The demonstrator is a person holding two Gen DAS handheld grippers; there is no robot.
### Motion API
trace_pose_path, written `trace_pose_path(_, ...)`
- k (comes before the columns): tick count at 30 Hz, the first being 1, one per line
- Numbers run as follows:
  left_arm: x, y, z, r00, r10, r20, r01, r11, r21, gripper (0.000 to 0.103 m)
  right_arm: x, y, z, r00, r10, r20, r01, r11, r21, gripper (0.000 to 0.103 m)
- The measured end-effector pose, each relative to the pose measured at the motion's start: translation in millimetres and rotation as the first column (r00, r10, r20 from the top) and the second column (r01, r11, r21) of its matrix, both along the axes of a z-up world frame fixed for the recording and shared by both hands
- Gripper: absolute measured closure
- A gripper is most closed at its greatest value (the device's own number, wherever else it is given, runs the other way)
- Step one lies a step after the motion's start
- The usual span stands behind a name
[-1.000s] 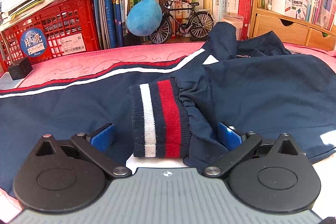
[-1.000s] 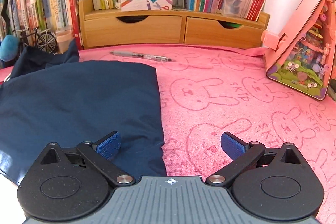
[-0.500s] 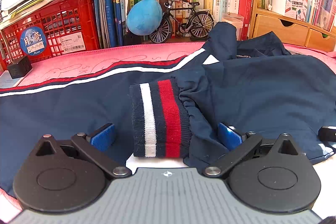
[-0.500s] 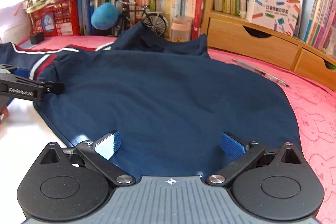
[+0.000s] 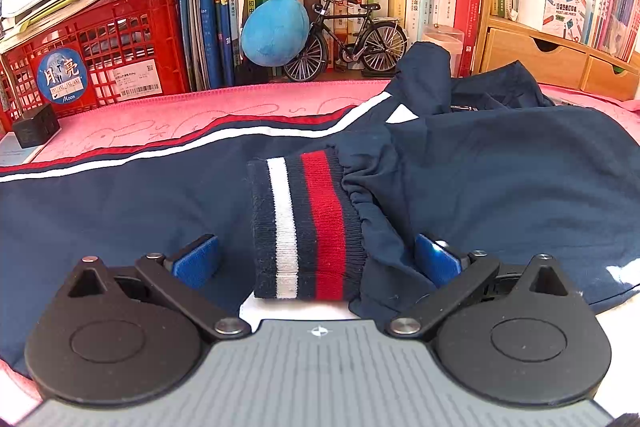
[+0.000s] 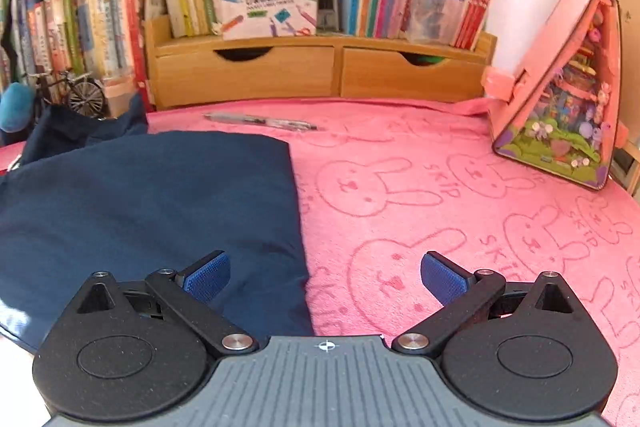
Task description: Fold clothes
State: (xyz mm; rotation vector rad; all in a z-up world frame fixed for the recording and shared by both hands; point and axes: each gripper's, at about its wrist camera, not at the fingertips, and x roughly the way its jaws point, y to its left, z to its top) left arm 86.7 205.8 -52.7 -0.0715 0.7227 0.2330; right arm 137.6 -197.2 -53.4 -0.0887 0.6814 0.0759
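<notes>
Left wrist view: left gripper (image 5: 316, 259) wide open, holds nothing, its 2 pads straddling the striped cuff (image 5: 306, 225) of the navy jacket (image 5: 500, 187). Sleeve is laid across the body, cuff opening facing the gripper. The other sleeve (image 5: 120, 195) runs out left along the pink towel (image 5: 160, 119) on the counter, so the jacket's long axis here is left-right, collar toward the books (partly bunched, hard to read).

Right wrist view: right gripper (image 6: 325, 277) also wide open and empty, low over the jacket's straight right edge (image 6: 296, 227), 1 pad above cloth, 1 above towel.

Judgement: mid-fold, 1 sleeve lies in. Could be just released or about to be gripped; can't settle which. Any next grab needs pads closing on a single edge without dragging the layers.
</notes>
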Motion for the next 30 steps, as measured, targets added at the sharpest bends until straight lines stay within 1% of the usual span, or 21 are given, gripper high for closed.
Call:
trace_pose_path(2,-0.1,0.0,0.1,1.0,0.001,0.0,-0.001,1.0,0.0,0.0,-4.8,18.5,5.4,0.996,0.09,0.03,-0.09,0.996,0.012,0.0)
trace_pose_path(4,0.0,0.2,0.3,1.0,0.001,0.0,-0.001,1.0,0.0,0.0,-7.0,43.8,9.6,0.981,0.191,0.021,-0.192,0.981,0.041,0.0)
trace_pose_path(7,0.1,0.1,0.4,1.0,0.001,0.0,-0.001,1.0,-0.001,0.0,-7.7,78.7,6.2,0.957,0.289,-0.012,-0.288,0.955,0.077,0.0)
trace_pose_path(17,-0.1,1.2,-0.4,1.0,0.002,-0.001,-0.002,1.0,-0.004,0.0,3.7,73.5,-18.1,0.969,0.241,-0.062,-0.241,0.97,-0.006,0.0)
trace_pose_path(19,-0.2,1.3,-0.6,1.0,0.002,-0.001,-0.002,1.0,-0.005,0.0,7.2,46.9,-18.5,0.985,0.16,-0.062,-0.162,0.987,-0.025,0.0)
trace_pose_path(21,-0.3,0.7,-0.7,1.0,0.003,-0.001,-0.003,1.0,-0.005,0.0,10.6,20.3,-18.8,0.995,0.079,-0.06,-0.081,0.996,-0.043,0.0)
trace_pose_path(24,-0.2,0.5,-0.9,1.0,0.004,-0.001,-0.004,1.0,-0.005,0.0,13.6,-16.2,-18.2,0.997,-0.029,-0.072,0.029,1.0,-0.001,0.0)
trace_pose_path(28,-0.6,0.6,-1.1,1.0,0.006,-0.002,-0.006,1.0,-0.005,0.0,6.2,-26.4,-13.3,0.996,-0.081,-0.033,0.081,0.997,-0.005,0.0)
trace_pose_path(30,-0.5,0.7,0.7,1.0,0.008,-0.009,-0.008,1.0,-0.007,0.0,-1.4,-20.1,-9.9,0.999,-0.045,-0.004,0.045,0.999,-0.008,0.0)
